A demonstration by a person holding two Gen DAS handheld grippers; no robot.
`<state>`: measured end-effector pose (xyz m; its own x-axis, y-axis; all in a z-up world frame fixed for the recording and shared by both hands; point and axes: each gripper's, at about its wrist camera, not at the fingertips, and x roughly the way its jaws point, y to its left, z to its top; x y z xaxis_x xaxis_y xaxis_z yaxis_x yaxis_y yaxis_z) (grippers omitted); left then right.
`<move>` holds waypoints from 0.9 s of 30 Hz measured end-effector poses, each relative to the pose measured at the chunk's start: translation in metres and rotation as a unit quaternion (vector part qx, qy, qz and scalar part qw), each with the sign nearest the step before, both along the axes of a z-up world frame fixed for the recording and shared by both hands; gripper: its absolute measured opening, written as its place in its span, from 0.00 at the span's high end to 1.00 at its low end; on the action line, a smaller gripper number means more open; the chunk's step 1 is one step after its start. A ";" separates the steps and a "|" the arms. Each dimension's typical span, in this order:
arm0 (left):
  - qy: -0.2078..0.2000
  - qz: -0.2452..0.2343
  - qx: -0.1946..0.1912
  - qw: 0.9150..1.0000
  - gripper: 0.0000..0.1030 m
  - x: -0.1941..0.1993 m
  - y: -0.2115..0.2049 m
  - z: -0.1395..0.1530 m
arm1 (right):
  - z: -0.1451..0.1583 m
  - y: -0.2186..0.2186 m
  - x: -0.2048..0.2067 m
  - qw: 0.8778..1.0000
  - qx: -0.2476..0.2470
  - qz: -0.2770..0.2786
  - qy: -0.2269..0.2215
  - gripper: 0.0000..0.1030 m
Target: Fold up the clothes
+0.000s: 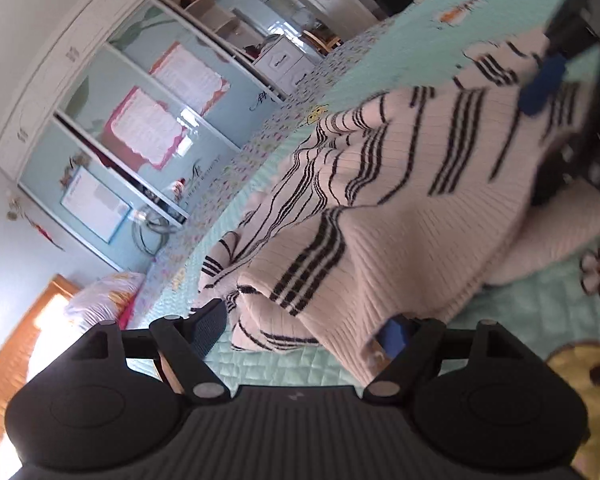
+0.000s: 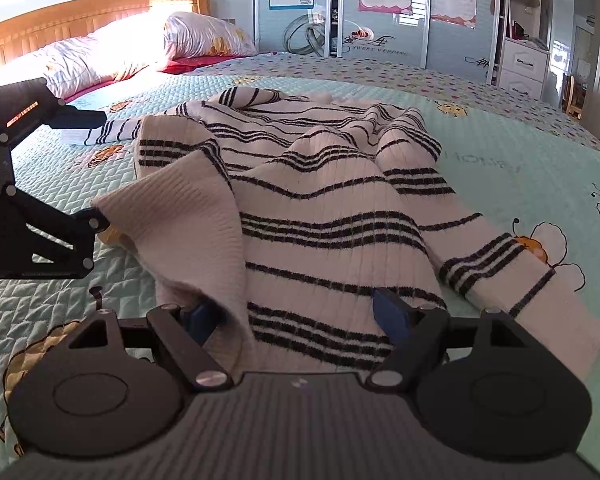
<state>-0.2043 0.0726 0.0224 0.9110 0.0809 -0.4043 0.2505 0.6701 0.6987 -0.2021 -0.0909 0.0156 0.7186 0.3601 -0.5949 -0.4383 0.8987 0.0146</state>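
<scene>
Across the whole scene spreads a bed under a pale green quilted bedspread printed with bees and flowers, with pillows and a wooden headboard at the far left in the right wrist view. Beyond the bed stands a wardrobe with sliding glass doors carrying pink-edged posters, and a white drawer unit sits to its right.

On the bedspread lies the task's garment, a white ribbed sweater with groups of thin black stripes. It is rumpled, spread from the near edge toward the middle of the bed, one sleeve trailing to the near right and another striped cuff lying flat at the far left. Its near left corner is raised and folded inward over the body.

The right gripper stands spread wide, its blue pads on either side of the sweater's near hem; the cloth lies between the fingers, but the pads do not press it. The left gripper is also spread wide, with a fold of the sweater lying between its fingers; whether its right pad touches the cloth I cannot tell. In the right wrist view the left gripper appears at the left edge, beside the raised corner.
</scene>
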 end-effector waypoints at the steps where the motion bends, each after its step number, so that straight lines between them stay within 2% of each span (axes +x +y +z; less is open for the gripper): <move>1: 0.008 -0.010 -0.009 1.000 0.31 0.003 0.000 0.000 | 0.001 -0.001 -0.001 1.000 0.002 -0.003 -0.002 0.21; 2: 0.018 -0.017 -0.019 1.000 0.57 0.007 -0.001 -0.001 | 0.002 -0.001 -0.001 1.000 0.004 -0.005 -0.004 0.21; 3: 0.031 -0.015 -0.028 0.999 0.97 0.012 -0.002 -0.003 | 0.005 -0.003 -0.003 1.000 0.007 -0.009 -0.008 0.21; 4: 0.045 -0.010 -0.047 0.998 0.95 0.017 0.000 -0.003 | 0.008 -0.006 -0.005 1.000 0.010 -0.013 -0.011 0.21; 6: 0.078 0.018 -0.145 0.986 0.96 0.027 0.013 0.012 | 0.014 -0.013 -0.009 0.999 0.019 -0.025 -0.017 0.21; 7: 0.092 0.033 -0.201 0.975 0.96 0.031 0.022 0.021 | 0.017 -0.022 -0.012 0.999 0.028 -0.039 -0.020 0.21; 8: 0.097 0.053 -0.270 0.956 0.96 0.031 0.035 0.037 | 0.021 -0.031 -0.016 0.998 0.037 -0.052 -0.022 0.21; 10: 0.079 0.081 -0.369 0.923 0.96 0.025 0.059 0.071 | 0.026 -0.055 -0.023 0.995 0.056 -0.085 -0.020 0.21; 12: 0.042 0.093 -0.422 0.901 0.97 0.010 0.078 0.106 | 0.028 -0.078 -0.033 0.991 0.070 -0.117 -0.011 0.21; 13: 0.030 0.098 -0.438 0.893 0.97 0.001 0.086 0.120 | 0.029 -0.089 -0.038 0.989 0.075 -0.131 -0.006 0.21; 14: 0.021 0.105 -0.449 0.887 0.97 -0.008 0.094 0.131 | 0.029 -0.096 -0.044 0.988 0.072 -0.137 0.001 0.21; 19: 0.020 0.175 -0.432 0.884 0.97 -0.047 0.118 0.141 | 0.020 -0.112 -0.073 0.989 0.060 -0.131 0.030 0.21; 22: 0.059 0.232 -0.403 0.883 0.97 -0.053 0.128 0.110 | 0.010 -0.105 -0.081 0.991 0.052 -0.110 0.049 0.21; 25: 0.086 0.245 -0.403 0.878 0.96 -0.057 0.130 0.085 | 0.007 -0.087 -0.087 0.997 0.021 -0.070 0.038 0.21; 27: 0.093 0.242 -0.409 0.875 0.96 -0.060 0.131 0.079 | 0.009 -0.069 -0.093 0.999 -0.011 -0.038 0.012 0.21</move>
